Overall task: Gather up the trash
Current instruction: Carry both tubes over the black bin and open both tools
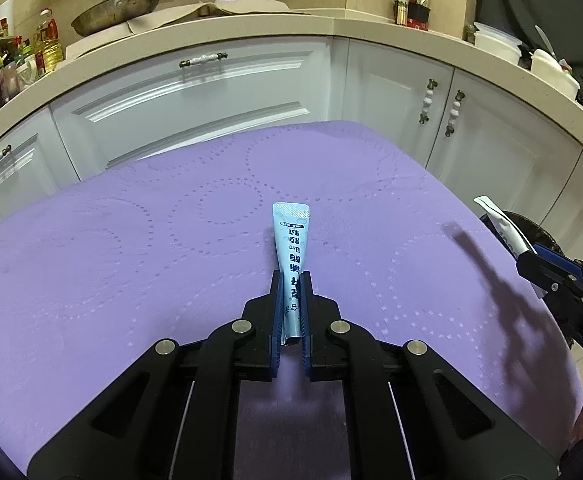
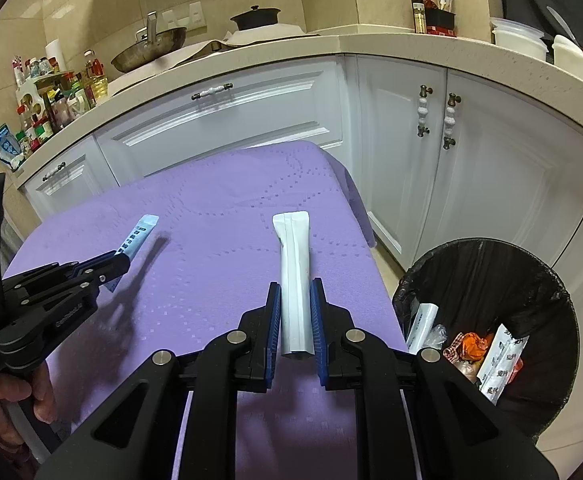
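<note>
— Both claws are loaded, then?

— Yes. Left claw [image 1: 291, 304] is clenched on a pale-blue foil sachet stick with dark print [image 1: 291, 248], held clear above the purple cloth-covered surface [image 1: 131, 260]. Right claw [image 2: 295, 312] is grasping a plain white paper sachet stick [image 2: 294, 272], seam side up, also off the cloth.

— Which step is that?

— Picking up is done, I'd judge; dropping is next. The round bin lined with a black bag [image 2: 531, 280] sits on the floor just beside the surface's right edge. My right claw needs to swing right until its stick hangs over the opening, then let go. The left has farther to travel, across the cloth.

— Count?

— Two sticks in hand, one per claw. One bin. Inside it I can make out at least two white sachets and some orange crumpled wrapping; the rest is too jumbled to count.
</note>
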{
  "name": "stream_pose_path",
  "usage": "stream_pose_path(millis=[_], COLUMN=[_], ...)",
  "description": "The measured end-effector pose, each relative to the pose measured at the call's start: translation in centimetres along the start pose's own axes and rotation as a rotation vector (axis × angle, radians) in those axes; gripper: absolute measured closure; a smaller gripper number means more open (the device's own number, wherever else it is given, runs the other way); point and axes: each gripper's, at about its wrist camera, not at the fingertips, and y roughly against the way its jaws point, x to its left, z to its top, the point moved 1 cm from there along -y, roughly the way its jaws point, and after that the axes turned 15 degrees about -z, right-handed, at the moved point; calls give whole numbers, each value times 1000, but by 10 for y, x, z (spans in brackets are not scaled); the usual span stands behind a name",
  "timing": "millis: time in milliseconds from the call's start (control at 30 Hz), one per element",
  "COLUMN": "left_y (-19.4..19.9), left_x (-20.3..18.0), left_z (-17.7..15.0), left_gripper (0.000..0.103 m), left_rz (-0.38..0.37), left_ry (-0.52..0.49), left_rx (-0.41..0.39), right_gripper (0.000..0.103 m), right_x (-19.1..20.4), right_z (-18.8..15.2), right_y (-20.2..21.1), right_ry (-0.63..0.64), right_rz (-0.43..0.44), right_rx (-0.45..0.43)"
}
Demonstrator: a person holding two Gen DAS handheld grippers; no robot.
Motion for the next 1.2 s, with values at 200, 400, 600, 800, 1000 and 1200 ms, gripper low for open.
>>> stream_pose_path(millis=[200, 400, 600, 800, 1000, 1200], left_y=[15, 24, 34, 35, 31, 24], left_x=[-6, -13, -29, -52, -81, -113], left_z=[-3, -3, -1, -1, 2, 5], left_gripper=[95, 96, 96, 96, 96, 96], left_rz=[4, 5, -7, -29, -62, -105], left_ry=[-8, -16, -40, -68, -111, -153], left_rx=[-18, -29, -48, -51, -51, -48], right_gripper=[87, 87, 87, 87, 87, 87], right_x=[-3, -11, -26, -48, -76, -108], right_z=[-1, -1, -4, -10, -14, -20], right_y=[11, 23, 32, 38, 42, 45], right_ry=[-9, -24, -49, -86, -123, -157], right_rz=[-4, -15, -35, -67, -112, -163], right_rx=[-15, -33, -43, -47, -49, -48])
